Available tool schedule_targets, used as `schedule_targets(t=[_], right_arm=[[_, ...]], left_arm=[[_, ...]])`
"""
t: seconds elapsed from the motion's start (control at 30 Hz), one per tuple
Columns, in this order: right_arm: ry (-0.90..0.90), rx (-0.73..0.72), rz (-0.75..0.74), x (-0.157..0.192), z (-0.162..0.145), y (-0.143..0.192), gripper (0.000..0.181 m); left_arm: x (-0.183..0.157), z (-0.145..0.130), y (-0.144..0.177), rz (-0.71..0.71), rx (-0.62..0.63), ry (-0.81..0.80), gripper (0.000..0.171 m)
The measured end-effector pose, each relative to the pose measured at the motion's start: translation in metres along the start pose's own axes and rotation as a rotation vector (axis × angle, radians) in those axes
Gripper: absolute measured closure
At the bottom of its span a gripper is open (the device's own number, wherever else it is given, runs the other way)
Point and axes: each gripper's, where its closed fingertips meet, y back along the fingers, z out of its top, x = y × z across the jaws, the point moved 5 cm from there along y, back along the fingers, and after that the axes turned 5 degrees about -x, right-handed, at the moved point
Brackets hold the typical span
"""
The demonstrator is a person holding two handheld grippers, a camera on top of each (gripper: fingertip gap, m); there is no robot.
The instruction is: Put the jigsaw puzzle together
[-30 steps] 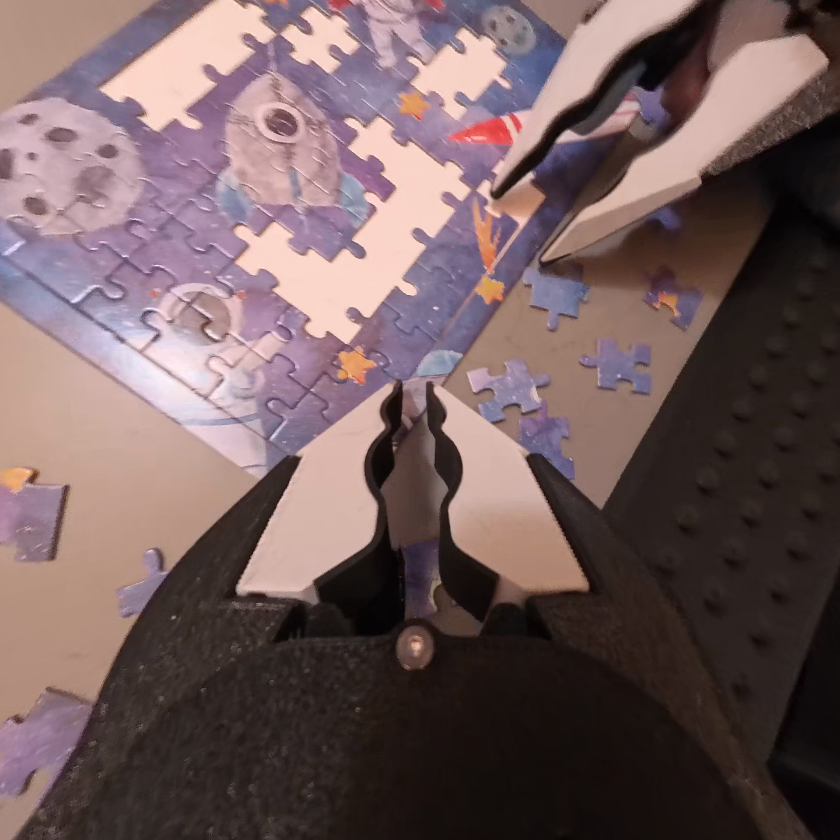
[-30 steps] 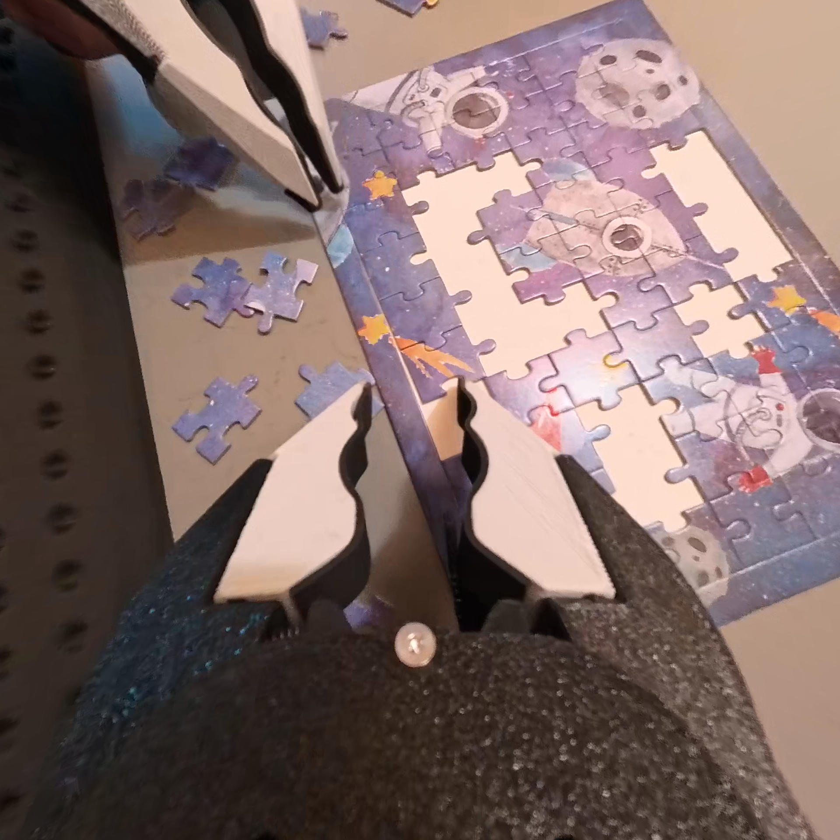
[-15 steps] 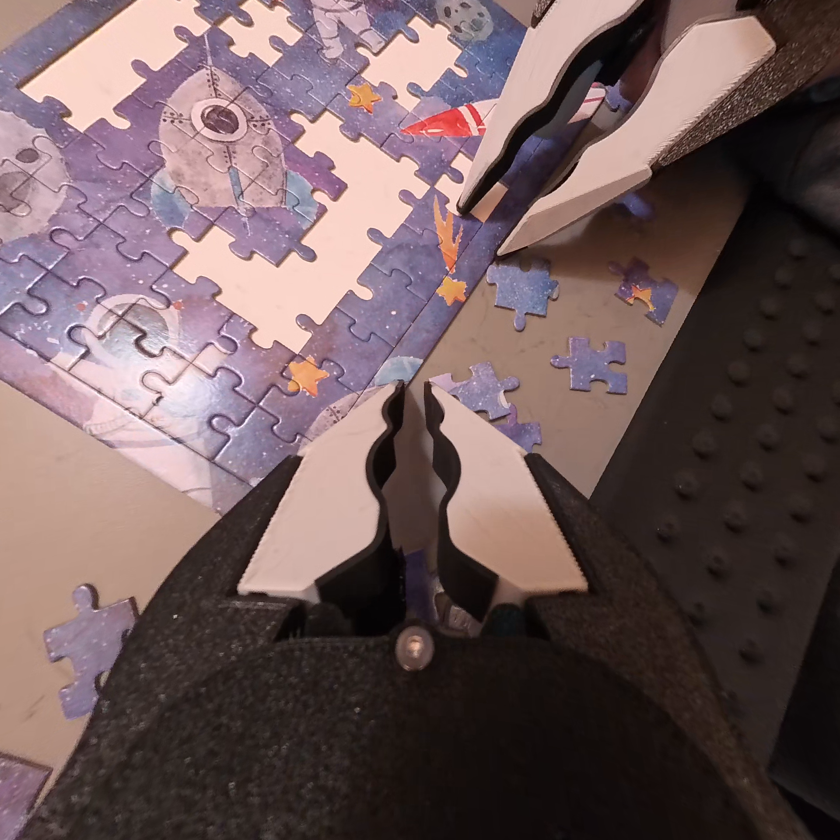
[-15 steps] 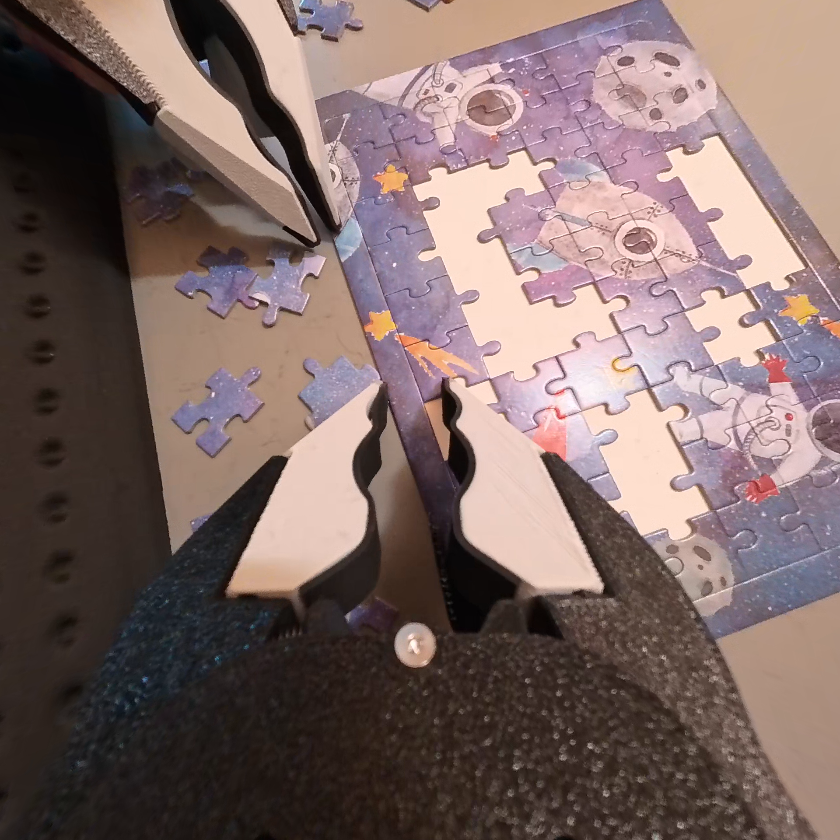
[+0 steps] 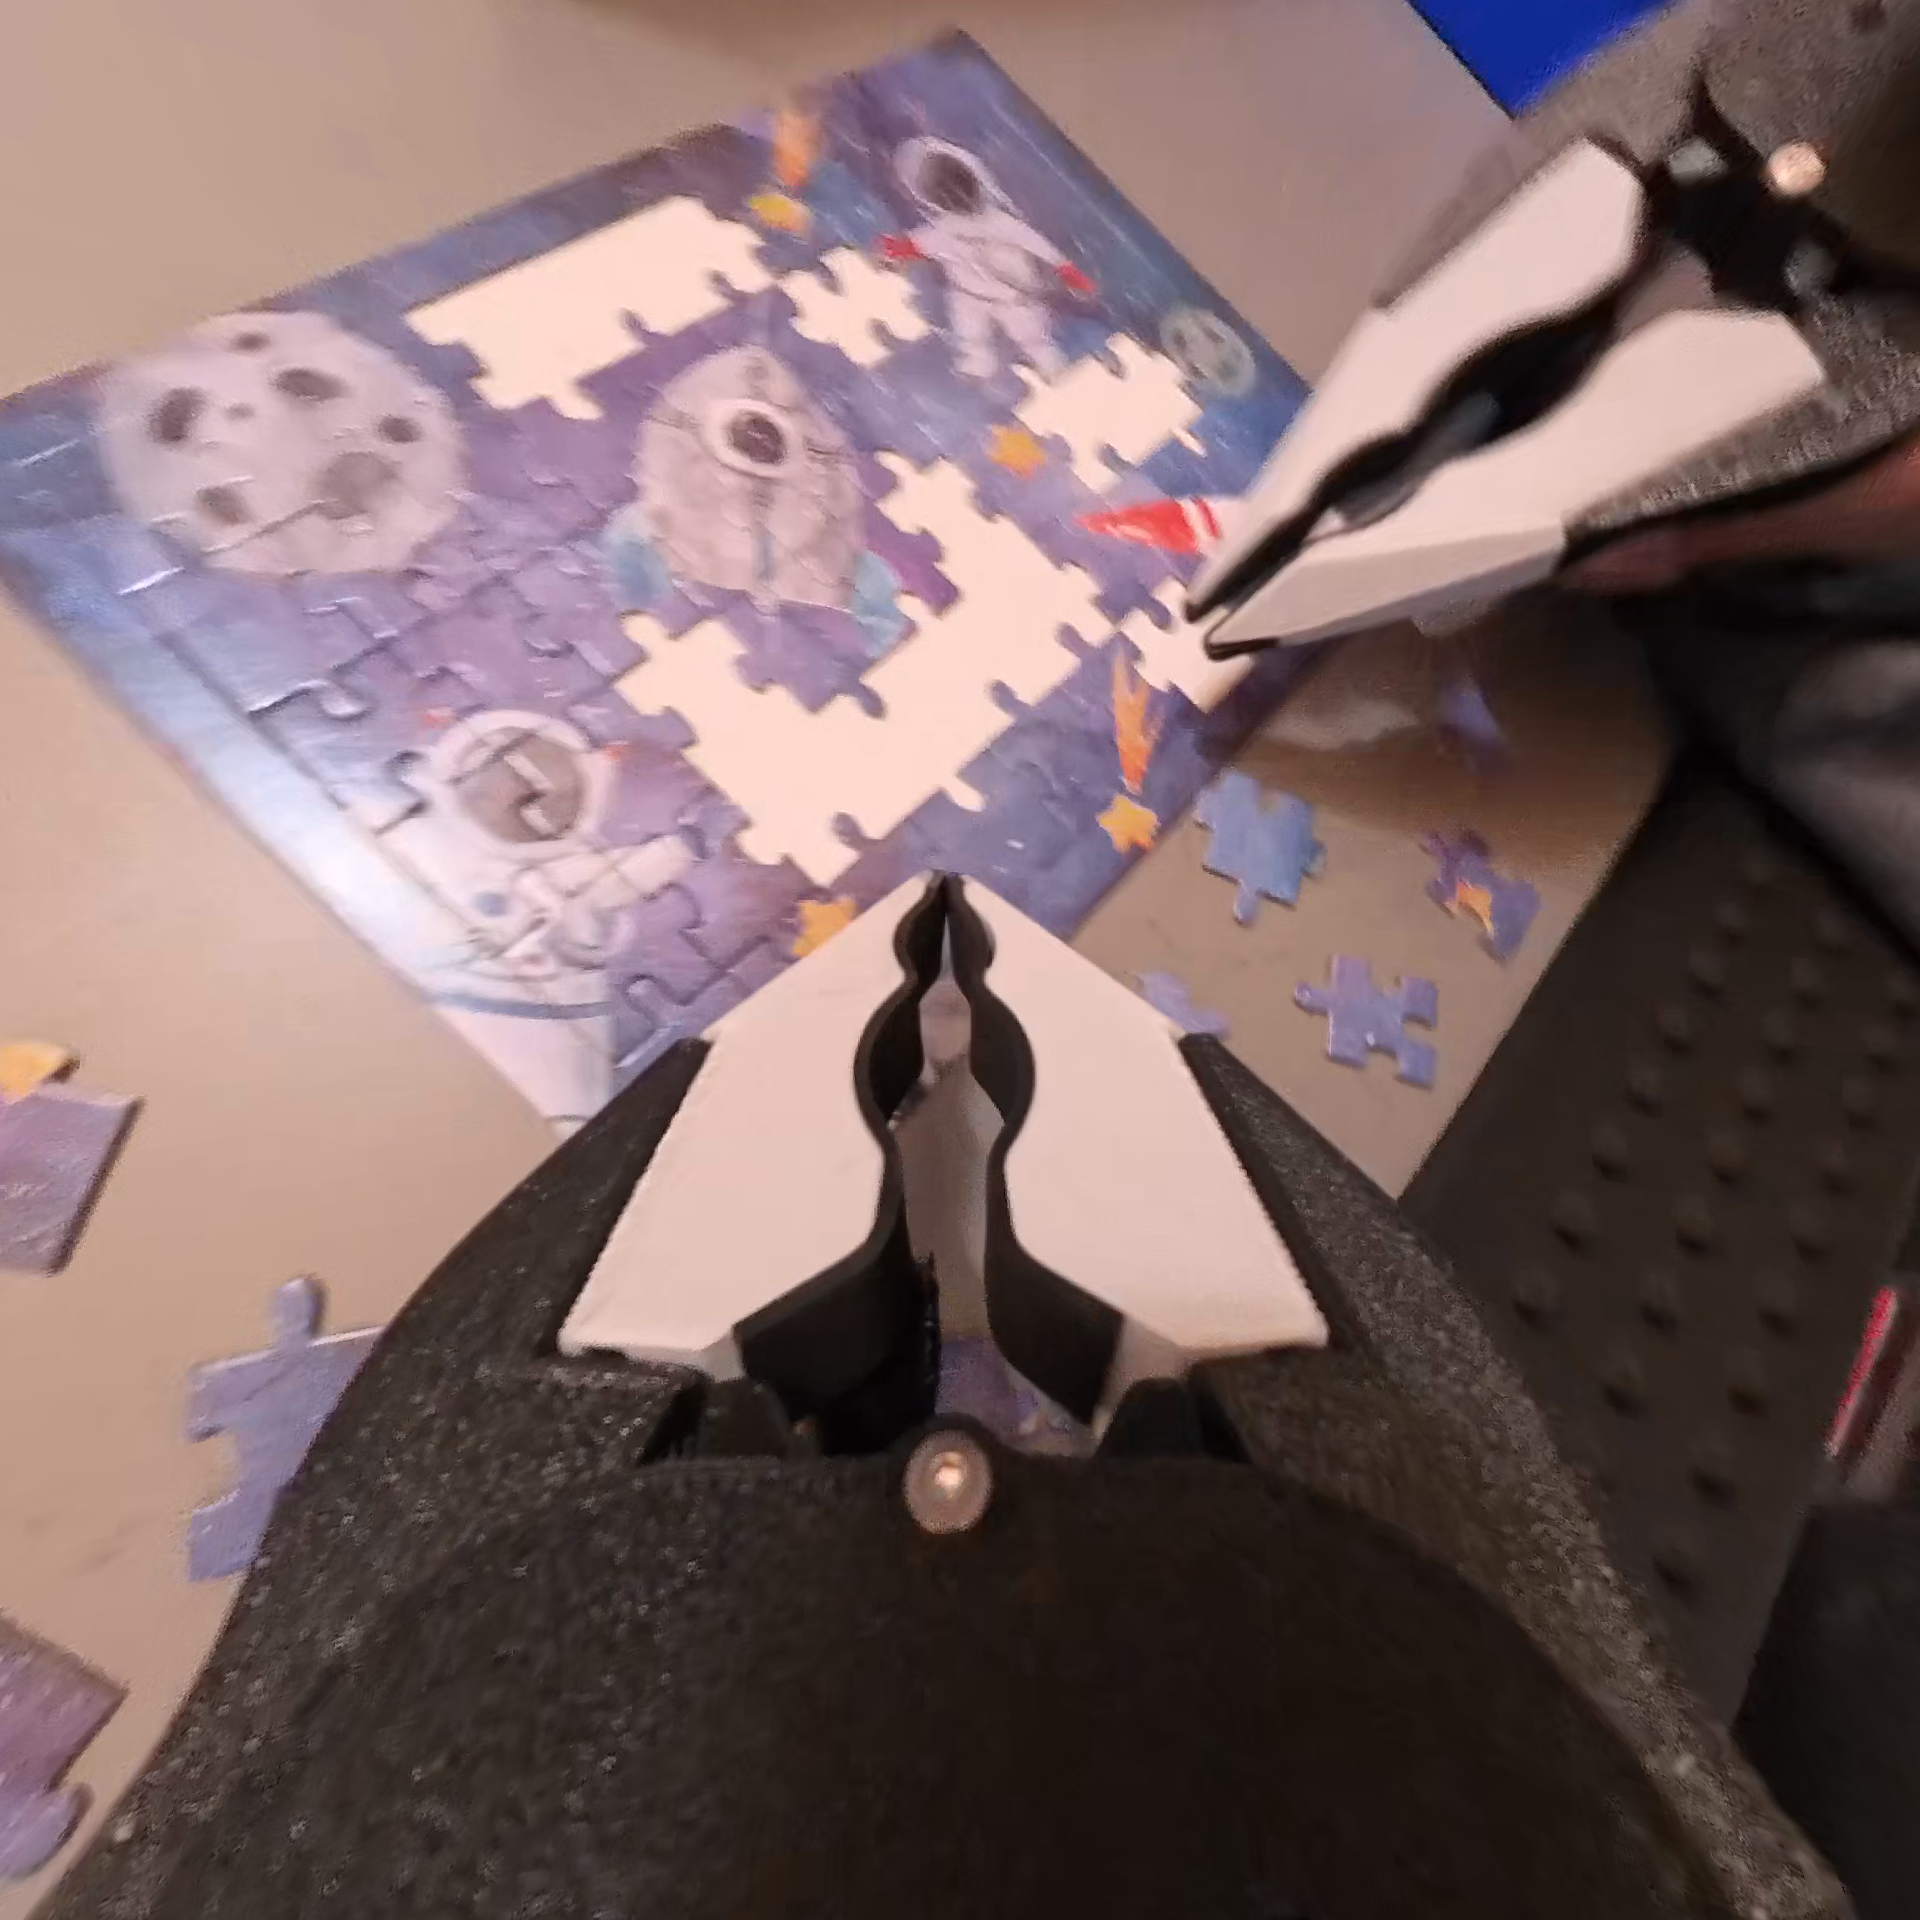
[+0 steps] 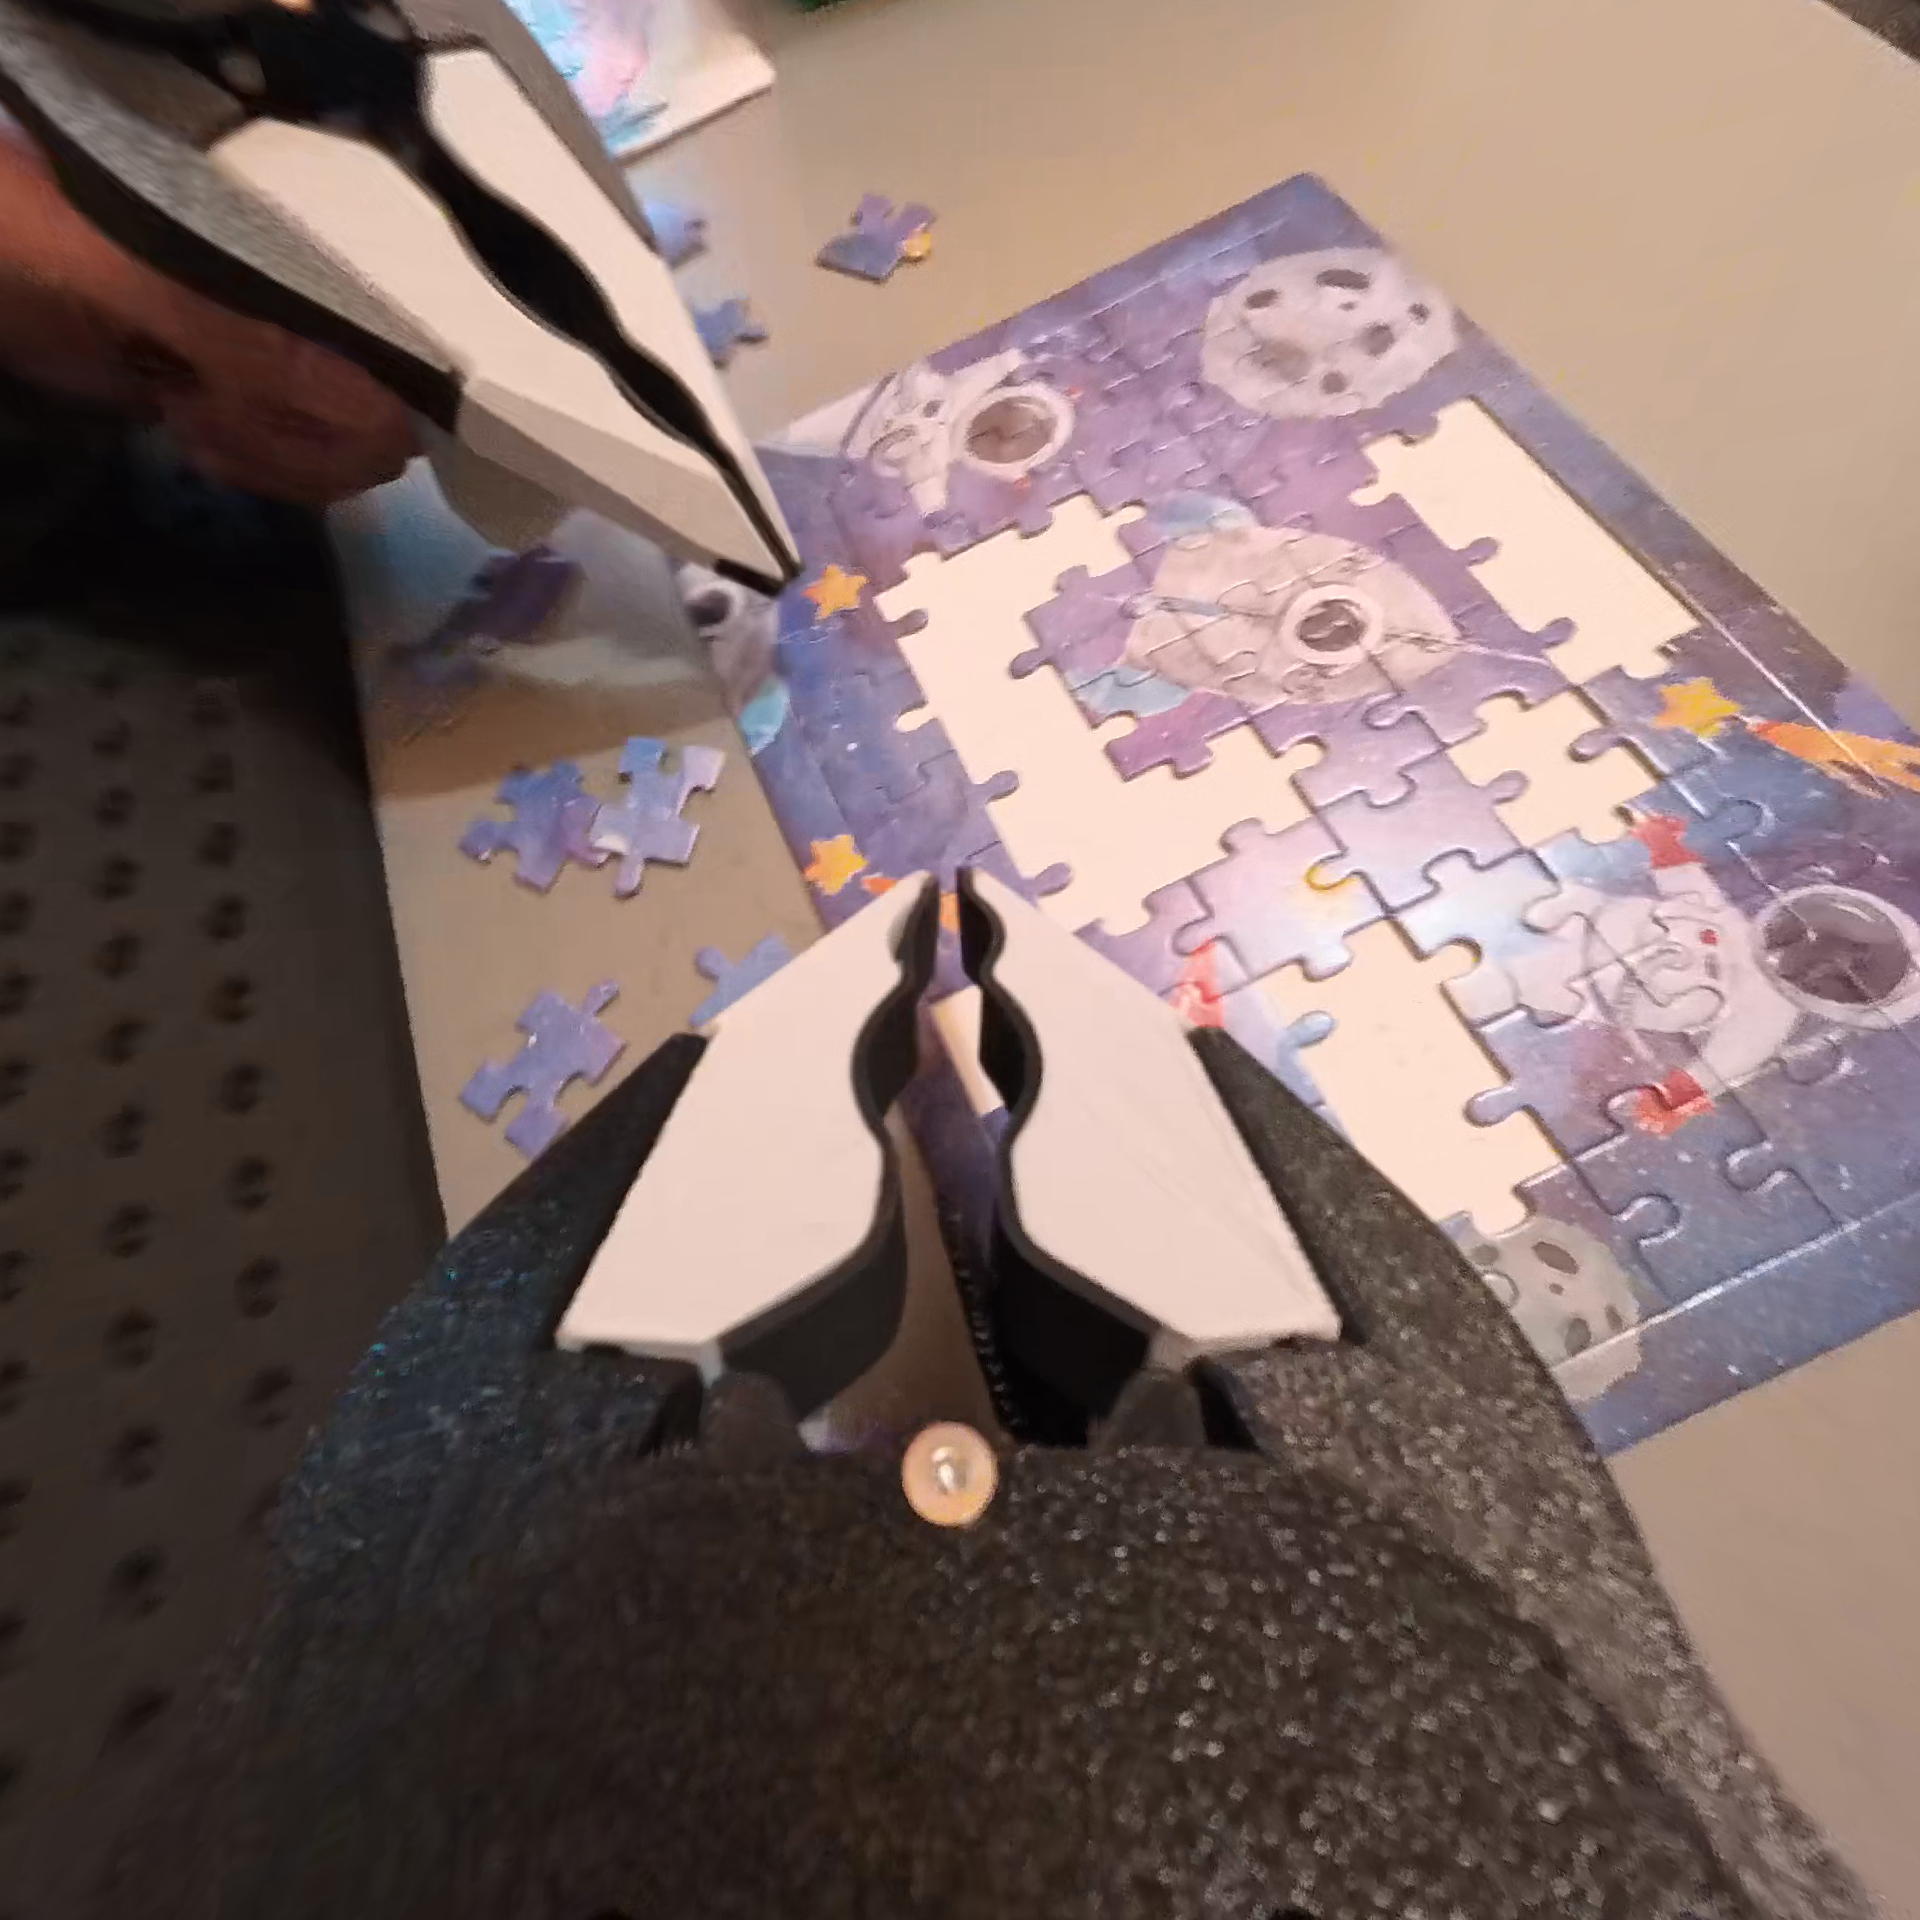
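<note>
The space-themed jigsaw puzzle (image 5: 343, 582) lies on a beige table, partly filled, with several white gaps (image 5: 883, 727). It also shows in the right wrist view (image 6: 1351, 831). My left gripper (image 5: 943, 883) is shut and empty, hovering over the board's near edge by a yellow star. It appears in the right wrist view (image 6: 769, 577) over the board's near-left corner. My right gripper (image 6: 943, 883) is almost fully shut, with nothing seen between its tips. It hangs over the board's edge near an orange comet. In the left wrist view it (image 5: 1205, 623) is at the right edge.
Loose pieces (image 5: 1262, 842) lie beside the board's right edge, and more (image 5: 270, 1423) lie at the left. In the right wrist view, pieces (image 6: 592, 821) sit between the board and a black studded mat (image 6: 156, 935). A hand (image 6: 208, 384) holds the left gripper. The gap from one gripper's tips to the other's is roughly 9 cm. The space-themed jigsaw puzzle (image 5: 343, 582) sits 12 cm or so from the ends of my left fingers.
Both grippers have closed from slightly open. The left wrist view has pulled back, so more of the board shows. The right gripper has risen a little over the board's edge.
</note>
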Motion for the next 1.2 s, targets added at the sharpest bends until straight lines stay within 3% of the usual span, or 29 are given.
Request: schedule_targets(t=[0.2,0.4,0.57,0.73,0.93,1.1,1.2], right_arm=[[0.053,0.105,-0.064,0.001,-0.013,-0.020,0.181],[0.003,0.082,-0.057,-0.002,-0.013,-0.018,0.181],[-0.070,-0.081,-0.207,-0.032,-0.004,0.049,0.181],[-0.099,-0.023,-0.323,-0.033,-0.043,0.106,0.170],[-0.182,0.093,-0.356,-0.008,-0.094,0.137,0.154],[-0.153,0.039,-0.311,0.018,-0.092,0.141,0.154],[-0.107,0.088,-0.307,0.035,-0.095,0.137,0.153]], left_arm=[[0.013,-0.010,-0.008,0.053,0.046,0.014,0.171],[0.016,-0.013,-0.010,0.035,0.065,0.045,0.171],[0.016,-0.003,0.016,0.092,-0.032,0.053,0.167],[0.029,-0.018,0.066,0.227,-0.041,0.069,0.158],[0.027,-0.046,0.104,0.321,-0.070,0.150,0.155],[0.007,-0.049,0.118,0.332,-0.107,0.161,0.155],[-0.012,-0.046,0.127,0.334,-0.115,0.116,0.155]])
